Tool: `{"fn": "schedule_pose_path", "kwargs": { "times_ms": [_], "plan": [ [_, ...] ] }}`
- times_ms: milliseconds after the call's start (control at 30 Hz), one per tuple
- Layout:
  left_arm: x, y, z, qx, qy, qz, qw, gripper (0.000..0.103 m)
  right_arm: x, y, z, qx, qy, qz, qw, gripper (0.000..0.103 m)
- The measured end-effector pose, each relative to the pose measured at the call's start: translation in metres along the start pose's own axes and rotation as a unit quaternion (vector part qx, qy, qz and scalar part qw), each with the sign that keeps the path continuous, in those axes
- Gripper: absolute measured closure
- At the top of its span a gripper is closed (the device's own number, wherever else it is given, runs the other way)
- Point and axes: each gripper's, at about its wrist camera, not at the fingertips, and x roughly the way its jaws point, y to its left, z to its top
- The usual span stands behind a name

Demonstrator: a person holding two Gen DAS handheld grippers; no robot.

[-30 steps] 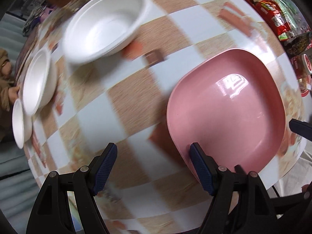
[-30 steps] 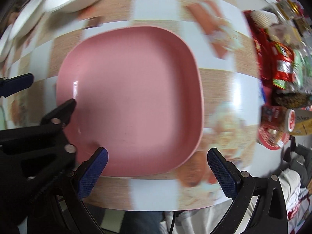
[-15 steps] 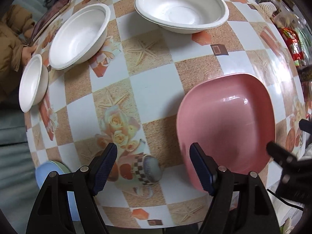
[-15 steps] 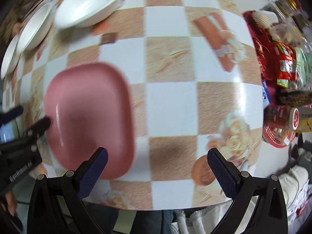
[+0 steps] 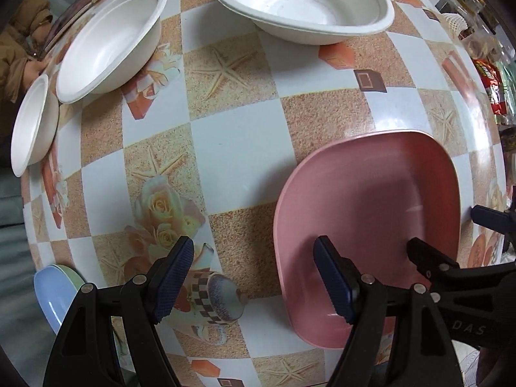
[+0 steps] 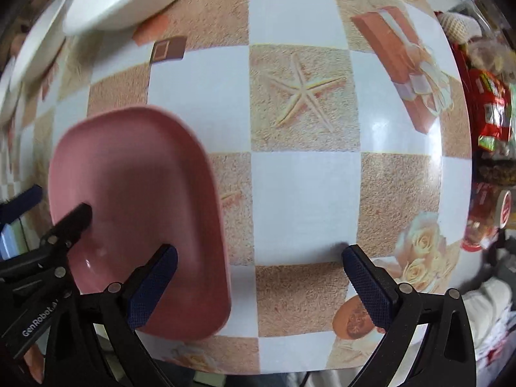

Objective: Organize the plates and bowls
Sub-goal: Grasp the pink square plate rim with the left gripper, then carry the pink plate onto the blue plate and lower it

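Observation:
A pink square plate (image 5: 371, 206) lies on the checkered table near its front edge; it also shows in the right wrist view (image 6: 135, 193). My left gripper (image 5: 254, 277) is open, its right finger over the plate's near rim and its left finger over bare table. My right gripper (image 6: 258, 283) is open and empty, its left finger over the plate's right rim. Three white bowls stand at the back: a large one (image 5: 303, 0), a middle one (image 5: 109, 38) and a small one (image 5: 32, 129) at the left edge.
A blue plate on a green one (image 5: 54, 293) sits at the table's near left edge. Snack packets (image 6: 487, 103) and a red-lidded jar (image 6: 503, 206) crowd the right side. A person in a brown coat (image 5: 19, 48) is at the far left.
Both grippers have pulled back from the pink plate and shifted; the right gripper has swung to the right, so the plate now lies at its left. Both stay open.

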Motion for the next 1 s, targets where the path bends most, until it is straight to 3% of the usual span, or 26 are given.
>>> {"fn": "schedule_pose_path", "kwargs": {
  "times_ms": [100,200,233,300,367,400,433,567,633,767,1000],
  "plan": [
    [-0.001,-0.015,0.005,-0.005,-0.003,0.0,1.0,0.023,-0.001,-0.008,-0.002,-0.001,-0.009,-0.003,1.0,0.0],
    [-0.001,-0.01,0.005,-0.018,-0.001,-0.008,0.9998,0.023,0.002,-0.013,-0.001,-0.004,0.008,-0.004,1.0,0.0],
    [-0.002,-0.008,0.004,-0.023,0.002,-0.012,0.9997,0.025,0.002,-0.015,-0.001,-0.002,0.012,-0.004,1.0,0.001],
    [-0.001,-0.004,0.001,-0.024,0.01,-0.035,0.9991,0.04,-0.001,-0.016,-0.004,-0.007,0.006,-0.002,1.0,0.008],
    [-0.004,-0.013,0.001,-0.002,0.017,-0.049,0.9986,0.065,-0.006,-0.009,-0.007,-0.023,-0.007,0.003,1.0,0.035],
    [-0.006,-0.018,0.0,0.013,0.019,-0.05,0.9985,0.07,-0.01,-0.005,-0.01,-0.034,-0.013,0.008,0.999,0.044],
    [-0.007,-0.024,-0.002,0.029,0.02,-0.044,0.9984,0.073,-0.013,-0.003,-0.014,-0.04,-0.014,0.016,0.999,0.07],
    [-0.009,-0.026,-0.011,0.048,0.022,-0.03,0.9981,0.074,-0.009,-0.015,-0.026,-0.004,0.006,0.034,0.999,0.081],
    [-0.01,-0.024,-0.023,0.053,0.029,-0.04,0.9974,0.074,-0.009,-0.022,-0.039,-0.001,0.019,0.038,0.999,0.082],
    [-0.015,-0.023,-0.045,0.071,0.028,-0.024,0.9968,0.074,-0.011,-0.022,-0.052,-0.012,0.028,0.037,0.999,0.082],
    [-0.031,0.002,-0.078,0.064,0.024,-0.037,0.997,0.073,-0.015,-0.027,-0.091,0.005,0.06,0.077,0.995,0.081]
  ]
}}
